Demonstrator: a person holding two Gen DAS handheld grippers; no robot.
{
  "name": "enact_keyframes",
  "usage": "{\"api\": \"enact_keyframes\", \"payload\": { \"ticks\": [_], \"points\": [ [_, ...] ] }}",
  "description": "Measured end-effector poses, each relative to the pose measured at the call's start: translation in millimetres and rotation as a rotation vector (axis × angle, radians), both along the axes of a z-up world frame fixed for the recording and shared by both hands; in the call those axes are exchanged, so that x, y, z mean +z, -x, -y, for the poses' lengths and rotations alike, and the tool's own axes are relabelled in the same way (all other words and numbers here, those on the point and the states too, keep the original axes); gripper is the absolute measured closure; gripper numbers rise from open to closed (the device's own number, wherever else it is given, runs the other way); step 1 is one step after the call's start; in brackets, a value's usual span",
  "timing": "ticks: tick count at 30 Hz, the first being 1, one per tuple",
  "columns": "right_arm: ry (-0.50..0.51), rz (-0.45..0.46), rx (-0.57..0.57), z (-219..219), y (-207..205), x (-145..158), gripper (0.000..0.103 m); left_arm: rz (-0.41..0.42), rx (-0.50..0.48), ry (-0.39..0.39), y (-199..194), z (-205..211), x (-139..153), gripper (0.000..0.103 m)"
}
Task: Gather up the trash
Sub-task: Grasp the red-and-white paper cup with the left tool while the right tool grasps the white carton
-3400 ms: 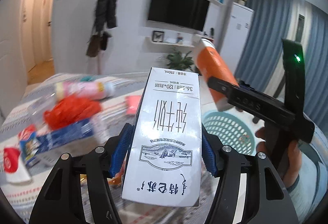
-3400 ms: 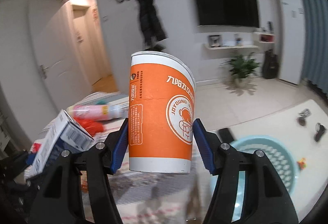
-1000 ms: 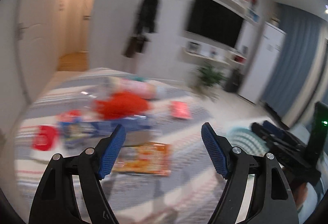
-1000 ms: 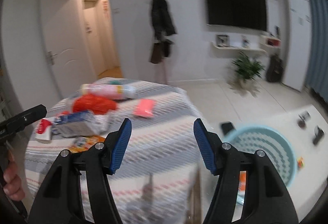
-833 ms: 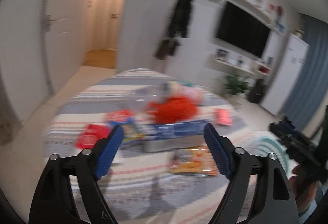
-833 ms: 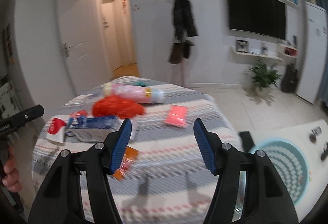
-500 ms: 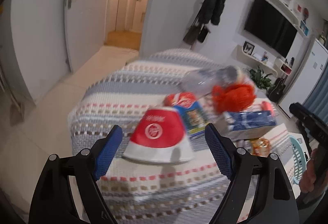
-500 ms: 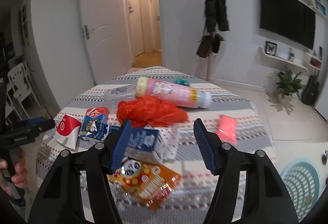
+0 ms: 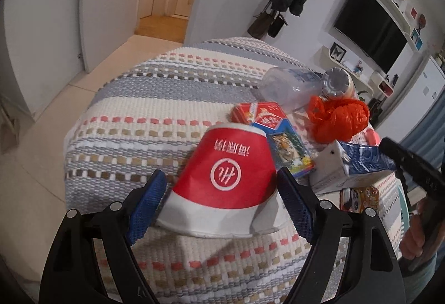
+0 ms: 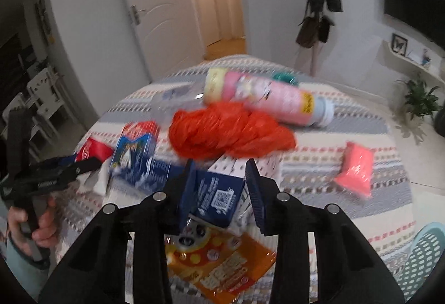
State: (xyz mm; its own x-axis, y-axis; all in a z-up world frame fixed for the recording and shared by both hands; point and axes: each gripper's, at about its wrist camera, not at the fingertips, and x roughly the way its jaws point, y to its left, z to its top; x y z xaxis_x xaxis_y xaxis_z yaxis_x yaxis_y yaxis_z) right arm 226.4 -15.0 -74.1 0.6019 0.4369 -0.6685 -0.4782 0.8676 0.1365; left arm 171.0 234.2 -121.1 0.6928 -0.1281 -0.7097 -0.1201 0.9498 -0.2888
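Trash lies on a round table with a striped woven cloth (image 9: 155,98). A red and white paper cup (image 9: 225,179) lies on its side. My left gripper (image 9: 221,201) is open, its blue pads either side of the cup. A blue and white carton (image 10: 214,192) lies on the table; my right gripper (image 10: 219,192) has its jaws close on both sides of the carton's end, the picture blurred. The carton also shows in the left wrist view (image 9: 353,165).
Also on the table: a crumpled orange plastic bag (image 10: 228,134), a pink tube (image 10: 267,98), a red and blue small box (image 9: 275,134), a clear bottle (image 9: 289,87), an orange snack packet (image 10: 219,265), a pink packet (image 10: 356,170). A teal basket (image 10: 422,256) stands at the lower right.
Both grippers dropped the white carton and the orange cup and swung back to the table. The left has closed in on the red cup; the right has narrowed around the blue carton.
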Motion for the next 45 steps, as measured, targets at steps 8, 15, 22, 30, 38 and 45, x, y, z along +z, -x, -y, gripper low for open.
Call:
{"api": "enact_keyframes", "payload": {
  "ticks": [8, 15, 22, 30, 38, 45],
  "points": [
    [-0.017, -0.044, 0.091, 2.9, 41.7, -9.3, 0.069, 0.019, -0.006, 0.026, 10.4, 0.1, 2.9, 0.045],
    [0.038, -0.028, 0.158, -26.8, 80.7, -12.3, 0.069, 0.042, -0.013, 0.058, 22.1, 3.7, 9.0, 0.069],
    [0.088, 0.009, 0.154, -46.1, 84.9, -10.1, 0.041, 0.084, -0.024, 0.074, 34.1, 7.2, 18.6, 0.077],
    [0.142, -0.032, 0.133, -54.6, 46.8, -25.2, 0.030, 0.095, -0.036, 0.073, 36.7, 13.8, 23.5, 0.079],
    [0.194, -0.038, 0.118, -62.1, 43.0, -36.3, 0.052, 0.084, -0.077, 0.062, 29.0, 35.2, 21.6, 0.078],
    [0.165, -0.023, 0.096, -50.6, 47.3, -39.5, 0.052, 0.070, -0.094, 0.062, 23.2, 50.6, 16.2, 0.077]
  ]
}}
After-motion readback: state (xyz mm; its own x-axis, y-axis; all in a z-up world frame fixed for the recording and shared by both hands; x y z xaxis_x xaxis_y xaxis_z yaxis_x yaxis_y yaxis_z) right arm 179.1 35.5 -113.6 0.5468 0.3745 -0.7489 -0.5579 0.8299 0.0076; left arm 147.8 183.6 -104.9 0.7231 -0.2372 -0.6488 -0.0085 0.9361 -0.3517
